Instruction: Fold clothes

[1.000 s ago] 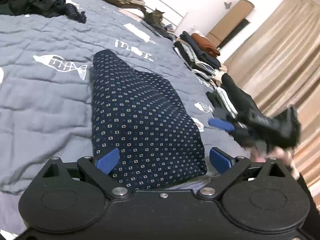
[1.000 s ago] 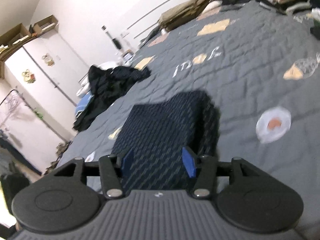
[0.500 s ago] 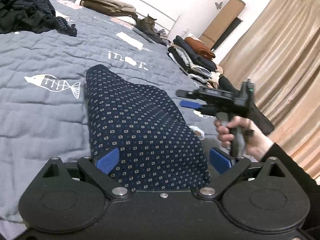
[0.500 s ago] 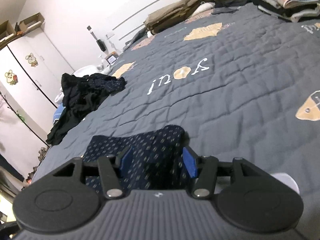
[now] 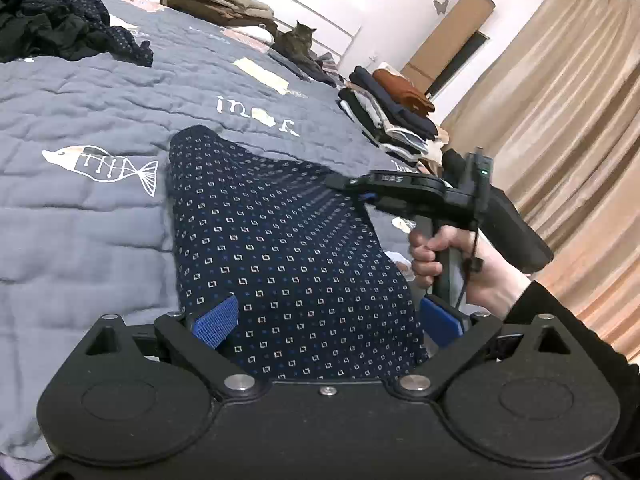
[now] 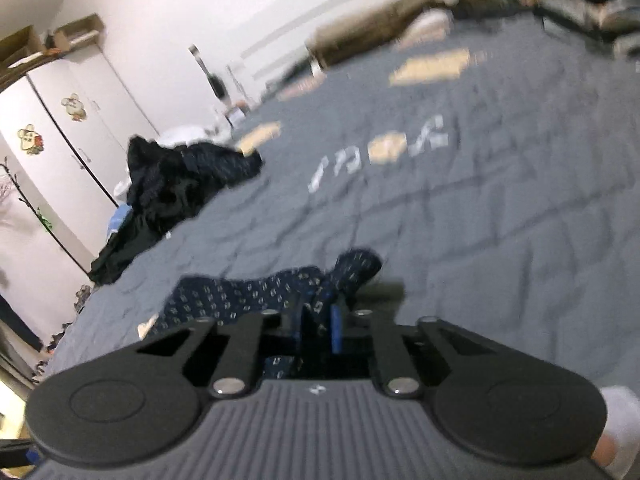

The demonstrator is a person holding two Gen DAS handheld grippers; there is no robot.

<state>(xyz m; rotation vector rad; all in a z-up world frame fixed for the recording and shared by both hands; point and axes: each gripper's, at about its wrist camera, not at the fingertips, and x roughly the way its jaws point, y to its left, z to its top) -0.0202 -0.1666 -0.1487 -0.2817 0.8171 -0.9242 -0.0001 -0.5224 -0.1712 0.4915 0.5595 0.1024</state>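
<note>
My right gripper (image 6: pixel 318 328) is clamped on the edge of the navy patterned garment (image 5: pixel 280 248) lying on the grey quilt (image 5: pixel 80 208); my left gripper (image 5: pixel 326 320) stands open, the garment lying between its blue pads without being pinched

Right tool (image 6: pixel 318 326) pinched closed, left tool (image 5: pixel 326 320) spread.

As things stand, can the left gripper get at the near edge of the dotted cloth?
Probably yes. The left gripper is open, its fingers either side of the dotted cloth, nothing between. The right gripper is shut on the cloth's far side, clear of that path.
</note>
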